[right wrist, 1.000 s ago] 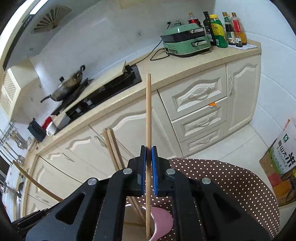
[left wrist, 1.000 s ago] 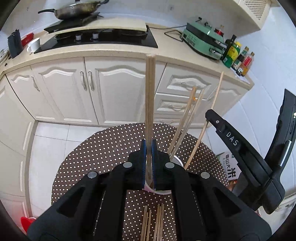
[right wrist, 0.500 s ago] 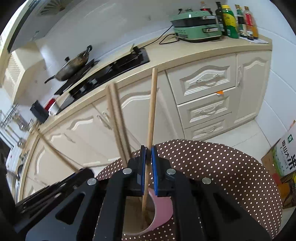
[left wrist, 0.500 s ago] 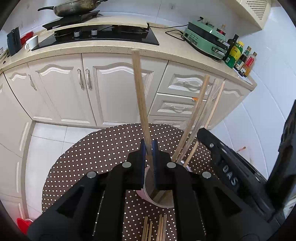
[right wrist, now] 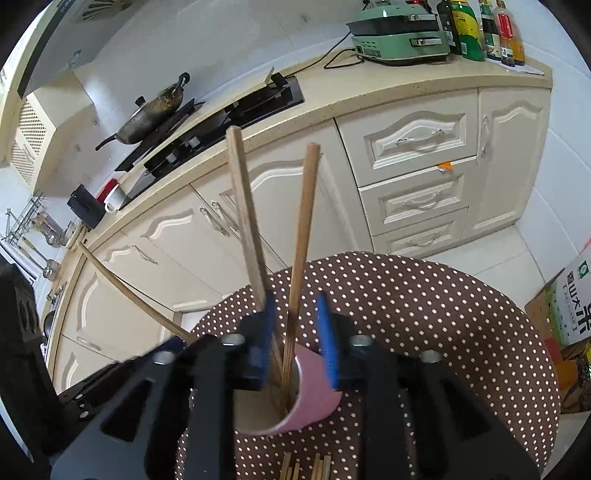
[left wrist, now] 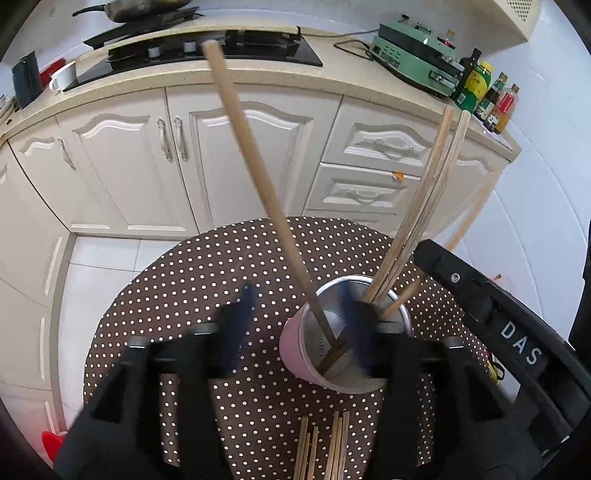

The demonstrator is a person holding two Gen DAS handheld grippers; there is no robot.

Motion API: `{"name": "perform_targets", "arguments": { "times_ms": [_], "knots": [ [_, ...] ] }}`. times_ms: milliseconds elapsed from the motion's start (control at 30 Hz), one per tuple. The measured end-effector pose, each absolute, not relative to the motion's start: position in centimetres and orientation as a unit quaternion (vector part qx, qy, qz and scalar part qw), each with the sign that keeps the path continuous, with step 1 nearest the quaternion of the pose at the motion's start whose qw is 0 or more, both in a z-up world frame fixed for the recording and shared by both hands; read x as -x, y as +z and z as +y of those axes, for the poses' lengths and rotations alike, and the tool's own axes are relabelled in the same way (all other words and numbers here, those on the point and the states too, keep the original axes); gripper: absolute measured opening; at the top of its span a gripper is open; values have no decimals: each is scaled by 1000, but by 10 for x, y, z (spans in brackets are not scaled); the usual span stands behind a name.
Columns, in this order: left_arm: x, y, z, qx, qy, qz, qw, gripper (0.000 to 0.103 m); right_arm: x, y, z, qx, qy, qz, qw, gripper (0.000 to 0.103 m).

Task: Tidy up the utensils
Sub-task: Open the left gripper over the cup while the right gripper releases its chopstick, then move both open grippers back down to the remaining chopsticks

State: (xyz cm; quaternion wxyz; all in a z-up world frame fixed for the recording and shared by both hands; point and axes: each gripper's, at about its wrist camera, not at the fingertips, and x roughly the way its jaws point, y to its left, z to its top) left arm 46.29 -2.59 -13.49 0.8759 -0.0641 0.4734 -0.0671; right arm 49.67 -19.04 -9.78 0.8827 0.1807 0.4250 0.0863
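A pink cup point(left wrist: 295, 350) stands on the round table with the dotted brown cloth point(left wrist: 177, 295) and holds several wooden chopsticks. My left gripper point(left wrist: 297, 328) hangs over the cup's rim, its jaws opening. The chopstick point(left wrist: 258, 166) between them leans free into the cup. My right gripper point(right wrist: 295, 339) is right above the cup point(right wrist: 317, 387), jaws opening too. A chopstick point(right wrist: 303, 240) stands loose between its pads, a second chopstick point(right wrist: 245, 214) beside it. Loose chopsticks point(left wrist: 325, 443) lie on the cloth at the near edge.
Cream cabinets point(left wrist: 229, 158) and a counter run behind the table, with a hob and wok point(right wrist: 155, 110), a green appliance point(left wrist: 417, 59) and bottles point(right wrist: 476, 29). A cardboard box point(right wrist: 569, 306) stands on the floor at the right. The right gripper's black body point(left wrist: 498, 325) is close beside the cup.
Both grippers sank toward the cup and went from shut on a chopstick each to open. The two chopsticks dropped into the cup and tilted.
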Motion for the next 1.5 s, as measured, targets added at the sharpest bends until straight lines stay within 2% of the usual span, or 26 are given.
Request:
{"name": "perform_targets", "arguments": {
  "times_ms": [133, 300, 1500],
  "knots": [
    [-457, -135, -23, 58, -61, 471, 878, 54, -489, -98, -195, -177, 79, 428, 883, 44],
    [-450, -134, -19, 56, -56, 473, 878, 54, -481, -99, -204, -175, 72, 435, 880, 47],
    [-351, -120, -17, 28, -45, 476, 878, 58, -381, -86, -214, -150, 56, 453, 877, 57]
  ]
}}
